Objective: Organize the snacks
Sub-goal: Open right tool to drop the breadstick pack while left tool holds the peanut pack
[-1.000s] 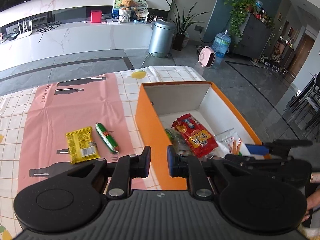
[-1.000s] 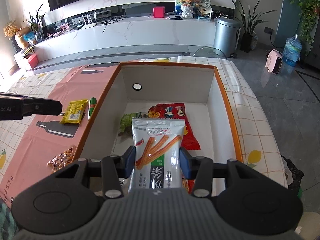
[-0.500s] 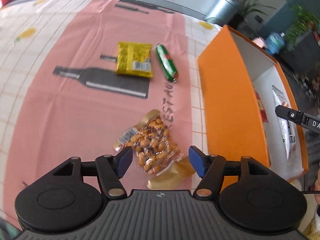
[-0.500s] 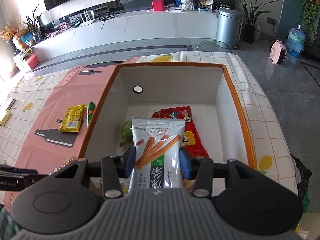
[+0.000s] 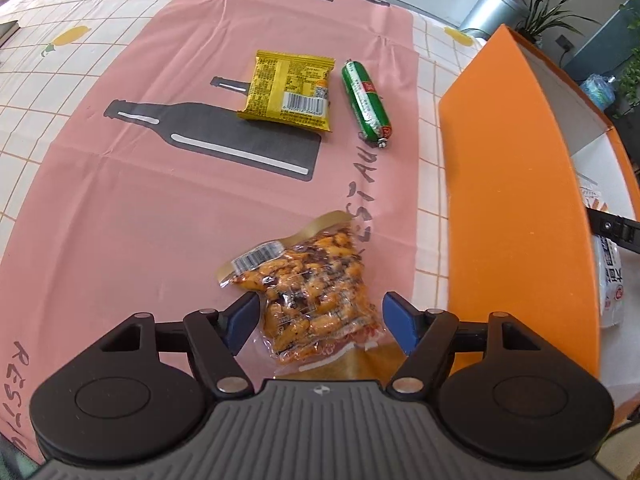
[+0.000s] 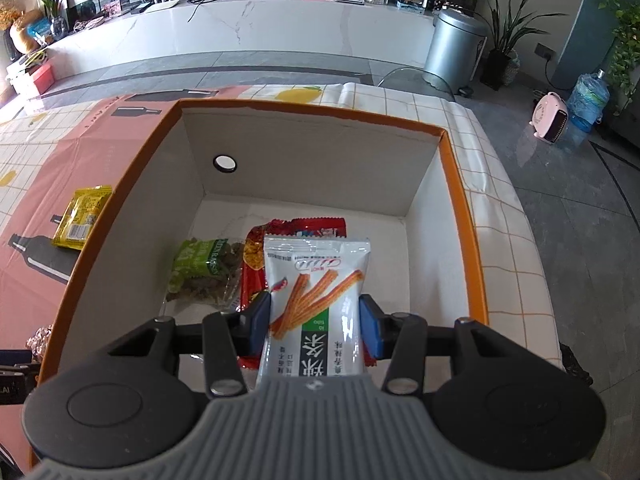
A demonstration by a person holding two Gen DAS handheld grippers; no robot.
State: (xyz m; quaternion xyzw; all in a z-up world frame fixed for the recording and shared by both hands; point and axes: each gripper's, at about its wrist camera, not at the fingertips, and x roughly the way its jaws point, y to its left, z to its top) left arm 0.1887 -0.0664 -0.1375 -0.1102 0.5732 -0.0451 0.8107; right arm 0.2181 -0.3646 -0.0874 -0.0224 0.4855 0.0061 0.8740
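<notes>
We hold the white packet of orange sticks (image 6: 316,300) clamped between the pads of our right gripper (image 6: 315,322), upright over the open orange box (image 6: 464,216). Under it in the box lie a red packet (image 6: 256,264) and a green-labelled bag (image 6: 200,268); our packet covers most of the red one, so its print is hard to read.

Our left gripper (image 5: 320,318) points down at the clear bag of orange-brown nuts (image 5: 308,292) on the pink cloth (image 5: 120,208). Its jaws are opening — the bag lies between them, and the pads do not press it. The bag's near end runs under the gripper body and is cut off there.

Farther off on the cloth lie a yellow packet (image 5: 290,90) and a green sausage stick (image 5: 366,102), side by side, close but apart. The box's orange wall (image 5: 516,216) stands just right of the nuts and hides most of the inside from the left view; only a strip of the white packet and a black finger of the right gripper show past it.

Beyond the table — a grey bin (image 6: 454,46), a water bottle (image 6: 588,102) and potted plants.
</notes>
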